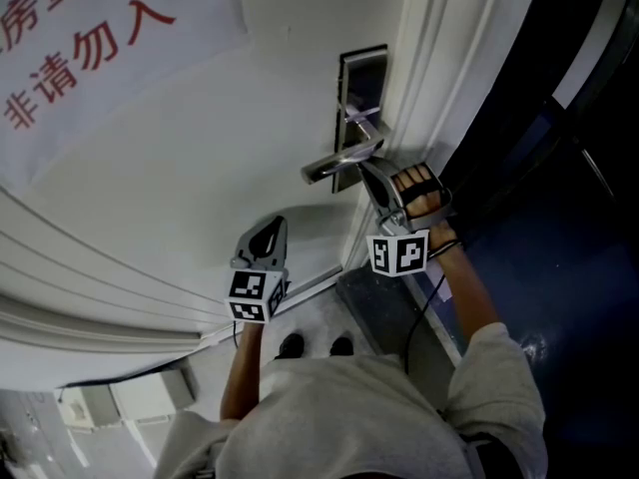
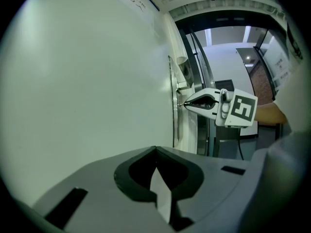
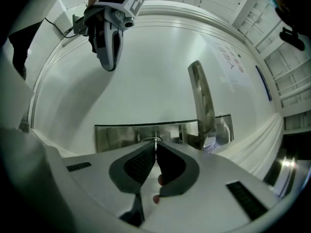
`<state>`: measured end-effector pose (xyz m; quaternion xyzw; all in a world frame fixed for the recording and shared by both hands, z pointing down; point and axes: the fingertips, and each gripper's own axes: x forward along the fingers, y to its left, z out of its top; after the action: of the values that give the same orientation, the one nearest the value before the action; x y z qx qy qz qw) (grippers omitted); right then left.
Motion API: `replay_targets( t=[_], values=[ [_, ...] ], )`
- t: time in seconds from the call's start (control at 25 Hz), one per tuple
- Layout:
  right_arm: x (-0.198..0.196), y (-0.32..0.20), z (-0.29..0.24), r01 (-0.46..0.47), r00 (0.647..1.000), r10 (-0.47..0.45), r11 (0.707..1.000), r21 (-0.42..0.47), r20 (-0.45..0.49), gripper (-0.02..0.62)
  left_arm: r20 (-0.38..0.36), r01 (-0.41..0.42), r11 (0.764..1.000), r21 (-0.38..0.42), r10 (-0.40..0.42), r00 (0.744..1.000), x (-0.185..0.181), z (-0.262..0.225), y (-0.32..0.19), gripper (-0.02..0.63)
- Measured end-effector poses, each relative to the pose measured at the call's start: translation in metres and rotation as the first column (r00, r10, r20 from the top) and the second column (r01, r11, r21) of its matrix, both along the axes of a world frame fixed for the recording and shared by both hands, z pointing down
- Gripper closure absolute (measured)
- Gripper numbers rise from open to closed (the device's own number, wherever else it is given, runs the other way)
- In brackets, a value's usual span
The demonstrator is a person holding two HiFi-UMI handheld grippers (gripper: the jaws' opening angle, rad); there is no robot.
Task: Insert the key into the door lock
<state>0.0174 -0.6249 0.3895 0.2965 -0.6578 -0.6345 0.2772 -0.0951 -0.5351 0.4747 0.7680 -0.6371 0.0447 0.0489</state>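
A steel lock plate [image 1: 361,78] with a lever handle [image 1: 339,161] sits on the white door. My right gripper [image 1: 367,168] points level at the plate just below the handle and is shut on a small metal key [image 3: 155,140]. In the left gripper view the key's tip [image 2: 181,103] meets the lock plate [image 2: 173,110]; how deep it sits is hidden. The right gripper view shows the plate [image 3: 121,135] right behind the jaw tips, with the handle [image 3: 201,101] beside them. My left gripper [image 1: 270,223] hangs lower left near the bare door panel, shut with nothing between its jaws.
A paper sign with red characters [image 1: 80,38] is stuck to the door at upper left. The door frame [image 1: 439,58] runs along the right of the lock, with a dark blue surface [image 1: 559,228] beyond it. A cable [image 1: 424,302] trails from the right gripper.
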Motion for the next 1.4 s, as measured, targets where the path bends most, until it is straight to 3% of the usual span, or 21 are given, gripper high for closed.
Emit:
replay_targets(
  t=[0.6, 0.8, 1.0, 1.16, 1.4],
  values=[
    [-0.002, -0.003, 0.006, -0.012, 1.000, 0.012, 1.000, -0.016, -0.008, 0.558, 0.003, -0.009, 1.000, -0.002, 0.009, 1.000, 0.000, -0.001, 0.005, 0.589],
    [-0.002, -0.002, 0.015, -0.014, 0.999, 0.011, 0.999, -0.051, -0.051, 0.469, 0.008, -0.011, 1.000, 0.004, 0.011, 1.000, -0.001, -0.004, 0.005, 0.589],
    [-0.002, -0.002, 0.015, -0.022, 0.998, 0.020, 0.999, -0.041, -0.058, 0.469, 0.013, -0.023, 1.000, 0.012, 0.023, 1.000, 0.003, -0.008, 0.004, 0.589],
    [0.004, 0.004, 0.013, -0.033, 0.999, 0.031, 0.999, -0.043, -0.043, 0.469, 0.015, -0.028, 0.999, -0.029, 0.028, 0.999, 0.003, -0.004, 0.007, 0.589],
    [0.024, 0.018, 0.013, -0.054, 0.999, 0.053, 0.997, -0.048, -0.012, 0.469, 0.022, -0.075, 0.997, 0.012, 0.075, 0.997, 0.018, -0.009, 0.001, 0.589]
  ],
)
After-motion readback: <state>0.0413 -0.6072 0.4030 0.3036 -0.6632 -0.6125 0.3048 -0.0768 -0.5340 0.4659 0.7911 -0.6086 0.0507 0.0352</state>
